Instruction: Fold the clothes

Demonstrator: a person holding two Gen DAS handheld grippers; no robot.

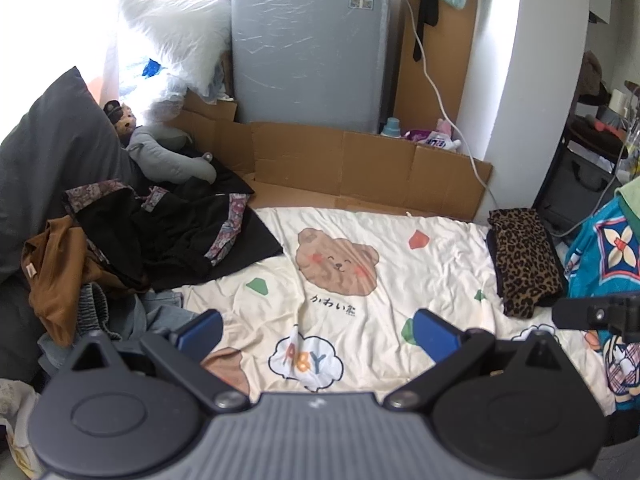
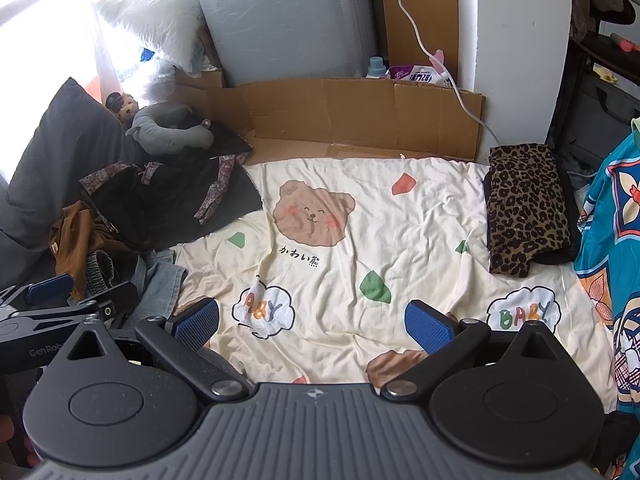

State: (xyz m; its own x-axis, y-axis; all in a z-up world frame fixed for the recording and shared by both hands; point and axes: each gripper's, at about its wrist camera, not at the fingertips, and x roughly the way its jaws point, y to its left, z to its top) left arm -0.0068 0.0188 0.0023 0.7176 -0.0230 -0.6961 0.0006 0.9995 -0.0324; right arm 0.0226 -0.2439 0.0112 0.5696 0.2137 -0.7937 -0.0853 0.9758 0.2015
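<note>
Both the left gripper (image 1: 318, 332) and right gripper (image 2: 312, 322) are hovering wide open and empty over the bear sheet (image 1: 360, 248); probably next comes picking a garment from the unfolded pile (image 1: 132, 236) left of it.

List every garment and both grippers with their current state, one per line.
left gripper: open, empty, above the bedsheet
right gripper: open, empty
leopard-print garment: folded, on the sheet's right side
black garment with floral trim: unfolded, crumpled in the left pile
brown garment: unfolded, bunched
denim garment: unfolded, crumpled
</note>
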